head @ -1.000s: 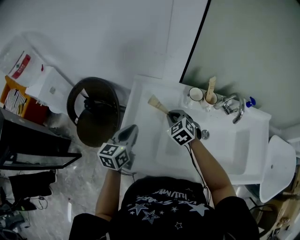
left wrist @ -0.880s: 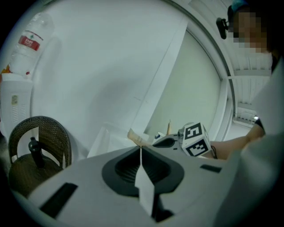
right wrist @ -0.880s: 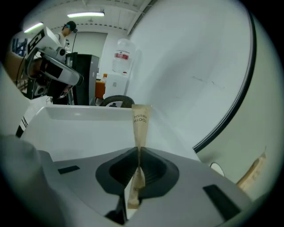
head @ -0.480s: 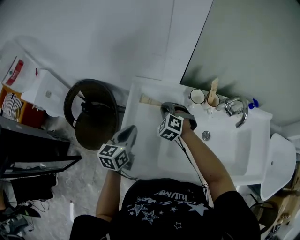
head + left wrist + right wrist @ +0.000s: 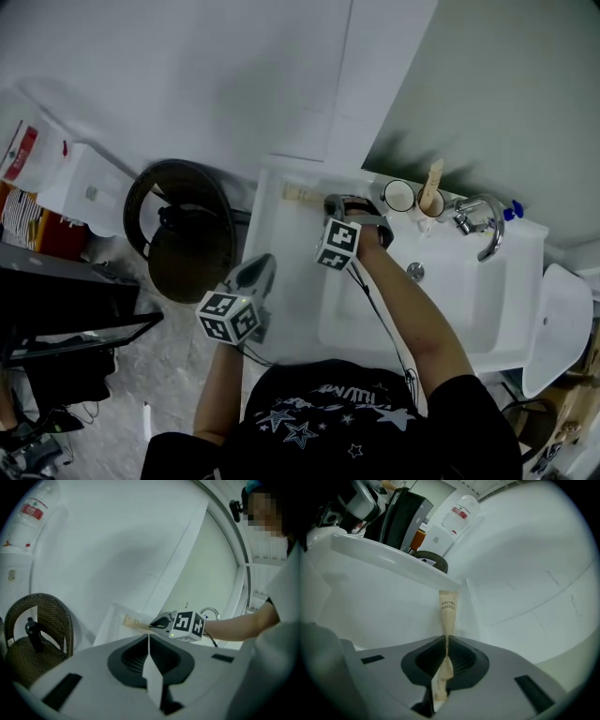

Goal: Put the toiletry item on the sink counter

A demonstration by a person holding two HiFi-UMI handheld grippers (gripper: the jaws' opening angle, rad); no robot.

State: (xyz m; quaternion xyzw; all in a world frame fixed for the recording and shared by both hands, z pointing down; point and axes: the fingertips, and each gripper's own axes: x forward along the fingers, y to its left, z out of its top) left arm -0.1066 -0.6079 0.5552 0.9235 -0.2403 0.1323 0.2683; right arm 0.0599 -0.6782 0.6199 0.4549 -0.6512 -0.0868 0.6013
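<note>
The toiletry item is a toothbrush in a tan paper sleeve (image 5: 448, 613). My right gripper (image 5: 330, 200) is shut on it over the back left corner of the white sink counter (image 5: 281, 244), and the sleeve (image 5: 298, 194) sticks out to the left toward the wall. In the left gripper view the sleeve (image 5: 135, 622) shows ahead of the right gripper (image 5: 157, 623). My left gripper (image 5: 261, 270) hangs at the counter's left front edge, jaws together and empty, as its own view (image 5: 149, 641) shows.
Two cups, one white (image 5: 398, 195) and one holding a tan packet (image 5: 431, 187), stand by the chrome tap (image 5: 480, 225) at the back of the basin (image 5: 441, 300). A dark wicker bin (image 5: 183, 225) sits on the floor left of the sink. A mirror rises behind.
My right gripper has carried the paper-sleeved toothbrush back and to the left, from over the basin's edge to the back left corner of the counter. The left gripper has stayed in place.
</note>
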